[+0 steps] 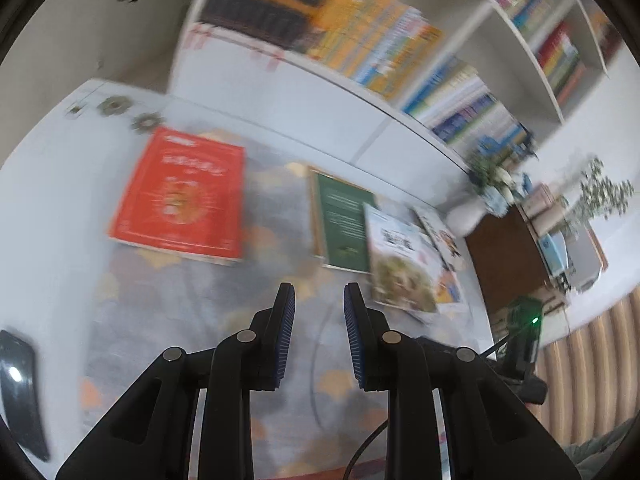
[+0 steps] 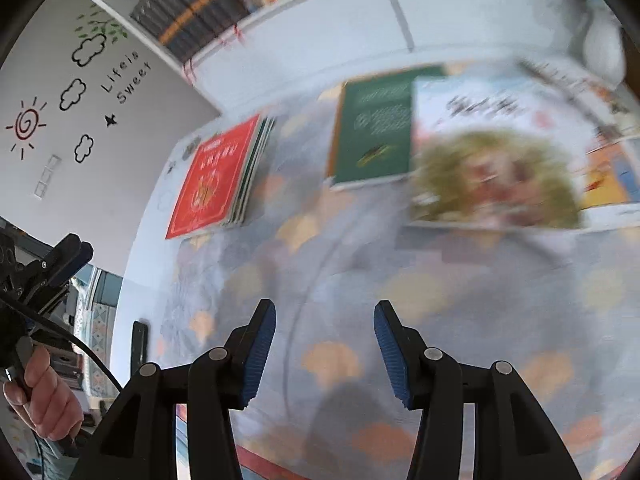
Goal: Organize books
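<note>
A red book (image 1: 180,196) lies on top of a small stack (image 2: 248,168) at the left of the cloth-covered table (image 1: 192,320). A green book (image 1: 344,224) (image 2: 376,128) lies flat further right. A white picture book (image 1: 400,260) (image 2: 492,160) overlaps its right edge, with more books (image 2: 608,168) beyond. My left gripper (image 1: 319,292) hovers above the cloth between the red and green books, open a little with nothing between its pads. My right gripper (image 2: 325,308) is open wider and empty, above bare cloth in front of the picture book. Both views are blurred.
A white bookshelf (image 1: 360,40) (image 2: 208,4) full of upright books runs behind the table. A black phone (image 1: 20,380) (image 2: 139,344) lies near the table's left edge. Potted plants (image 1: 492,172) and a brown cabinet (image 1: 508,260) stand at the right. A hand (image 2: 44,396) shows at the lower left.
</note>
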### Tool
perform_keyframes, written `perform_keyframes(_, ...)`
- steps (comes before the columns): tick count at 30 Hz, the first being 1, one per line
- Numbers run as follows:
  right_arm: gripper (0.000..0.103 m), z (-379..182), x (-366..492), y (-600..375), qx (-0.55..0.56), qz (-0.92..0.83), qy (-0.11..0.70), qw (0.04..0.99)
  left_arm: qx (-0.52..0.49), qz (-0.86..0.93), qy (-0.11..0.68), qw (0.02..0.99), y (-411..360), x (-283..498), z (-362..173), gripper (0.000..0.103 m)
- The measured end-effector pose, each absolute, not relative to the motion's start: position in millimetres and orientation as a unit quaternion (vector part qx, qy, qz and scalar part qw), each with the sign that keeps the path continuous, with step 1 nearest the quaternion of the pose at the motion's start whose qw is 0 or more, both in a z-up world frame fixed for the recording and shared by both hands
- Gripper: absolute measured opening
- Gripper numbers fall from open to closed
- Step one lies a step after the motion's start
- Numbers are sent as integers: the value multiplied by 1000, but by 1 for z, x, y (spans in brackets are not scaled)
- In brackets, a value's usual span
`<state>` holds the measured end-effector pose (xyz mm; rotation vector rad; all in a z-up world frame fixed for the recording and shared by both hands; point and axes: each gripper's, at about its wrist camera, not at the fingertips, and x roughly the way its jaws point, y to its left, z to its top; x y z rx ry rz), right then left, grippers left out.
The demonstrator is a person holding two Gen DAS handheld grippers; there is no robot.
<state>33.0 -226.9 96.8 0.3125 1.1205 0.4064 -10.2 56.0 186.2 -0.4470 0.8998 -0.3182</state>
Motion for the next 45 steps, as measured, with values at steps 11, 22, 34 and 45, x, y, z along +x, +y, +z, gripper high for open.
perform_keyframes(11,57,117,2,-400,218,99,486,840,-162,-227,451,848,-108,5,184,27)
perform_keyframes(22,58,104,21,-466,265,67,504,819,-225,-250,501,797,-159,49,135,73)
perform_keyframes(34,58,62,119,-406,201,99,536,814,-187,-160,555,795,-144,119,67,37)
perform_keyframes(45,40,38,166,-395,144,79,518,839,-194,-153,571,783,-147,147,31,26)
